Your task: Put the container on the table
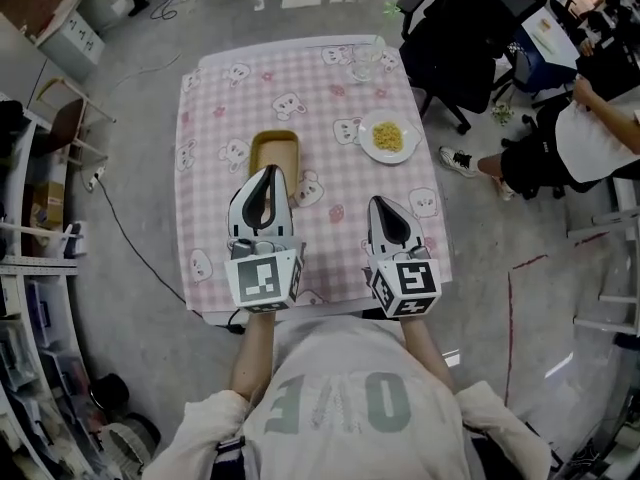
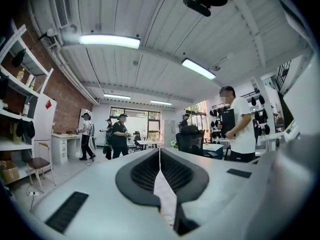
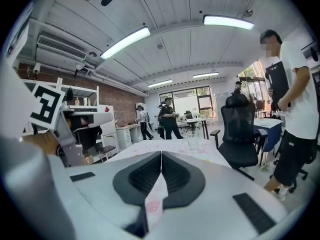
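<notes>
Holding left tongs and right tongs shut and empty above the table, with the tan oblong container lying lengthwise straight ahead of the left pair.

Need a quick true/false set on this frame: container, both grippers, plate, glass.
1. The container sits on the table. True.
2. The left gripper is holding the container. False: its fingers are together with nothing between them.
3. The right gripper is open. False: it is shut and empty.
4. The plate has yellow food on it. True.
5. The glass stands at the table's near edge, beside the right gripper. False: it stands at the far edge, beyond the plate.
</notes>
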The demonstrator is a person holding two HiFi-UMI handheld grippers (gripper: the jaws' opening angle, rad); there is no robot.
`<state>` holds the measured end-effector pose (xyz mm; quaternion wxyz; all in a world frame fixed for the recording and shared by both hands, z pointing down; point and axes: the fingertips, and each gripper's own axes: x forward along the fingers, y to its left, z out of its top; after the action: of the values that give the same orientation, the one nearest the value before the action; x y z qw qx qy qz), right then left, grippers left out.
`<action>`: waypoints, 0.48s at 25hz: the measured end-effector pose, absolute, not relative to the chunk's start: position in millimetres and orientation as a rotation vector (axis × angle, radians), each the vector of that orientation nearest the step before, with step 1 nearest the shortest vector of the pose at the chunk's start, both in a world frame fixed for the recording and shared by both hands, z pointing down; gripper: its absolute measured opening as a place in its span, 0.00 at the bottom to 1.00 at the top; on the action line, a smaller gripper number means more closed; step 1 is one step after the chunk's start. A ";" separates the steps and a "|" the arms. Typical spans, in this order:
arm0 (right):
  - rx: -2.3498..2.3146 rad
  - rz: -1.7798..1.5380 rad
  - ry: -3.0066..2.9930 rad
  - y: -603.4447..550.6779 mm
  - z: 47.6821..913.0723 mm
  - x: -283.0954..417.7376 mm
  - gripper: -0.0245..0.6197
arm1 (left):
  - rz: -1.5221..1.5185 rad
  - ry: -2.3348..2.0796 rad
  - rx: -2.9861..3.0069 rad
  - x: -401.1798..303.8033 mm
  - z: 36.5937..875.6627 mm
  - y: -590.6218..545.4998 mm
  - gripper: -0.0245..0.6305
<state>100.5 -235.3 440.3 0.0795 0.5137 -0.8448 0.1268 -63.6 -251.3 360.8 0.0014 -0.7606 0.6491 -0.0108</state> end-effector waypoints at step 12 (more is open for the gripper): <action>1.538 0.344 -2.522 -243.2 441.2 107.1 0.08 | -0.094 2.053 -2.418 -53.1 390.3 -249.0 0.08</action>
<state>107.1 -243.2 441.2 0.0839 0.5154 -0.8450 0.1153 -53.1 -249.0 390.3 -0.0159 -0.7618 0.6469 -0.0296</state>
